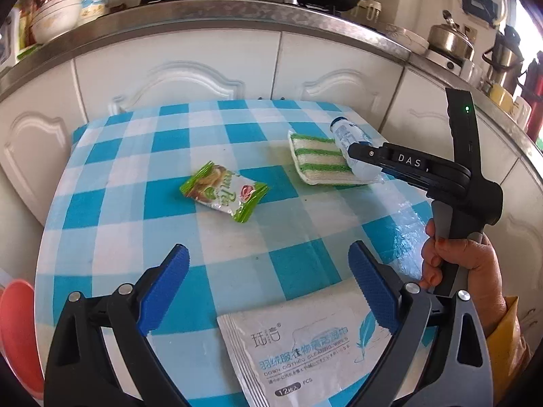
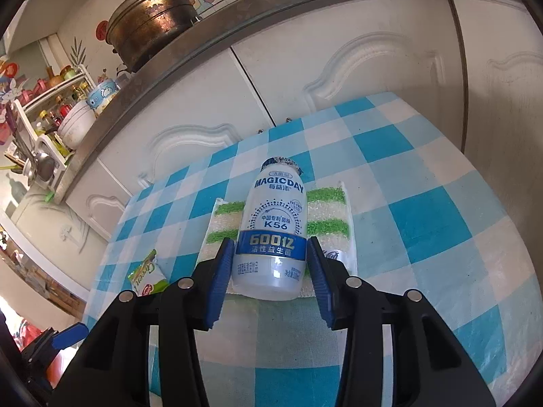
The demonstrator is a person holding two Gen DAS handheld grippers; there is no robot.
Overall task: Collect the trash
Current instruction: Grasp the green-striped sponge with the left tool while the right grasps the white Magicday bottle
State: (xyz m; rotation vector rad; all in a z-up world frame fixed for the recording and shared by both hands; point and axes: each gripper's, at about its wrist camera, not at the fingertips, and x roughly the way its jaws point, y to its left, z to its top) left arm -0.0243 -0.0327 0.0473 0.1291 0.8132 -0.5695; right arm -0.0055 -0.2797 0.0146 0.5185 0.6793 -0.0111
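Observation:
A white yoghurt-drink bottle with a blue band lies tilted over a green-striped sponge. My right gripper is shut on the bottle's lower body, with a blue pad against each side. In the left wrist view the same bottle sticks out of the right gripper above the sponge. A green snack wrapper lies mid-table. My left gripper stands open and holds nothing. It hangs over a white wet-wipes packet at the near edge.
The table wears a blue-and-white checked cloth and stands against white cabinet doors. Above them runs a steel counter with pots, bowls and a pan. A red-orange container sits beside the table's near left. A hand holds the right gripper's handle.

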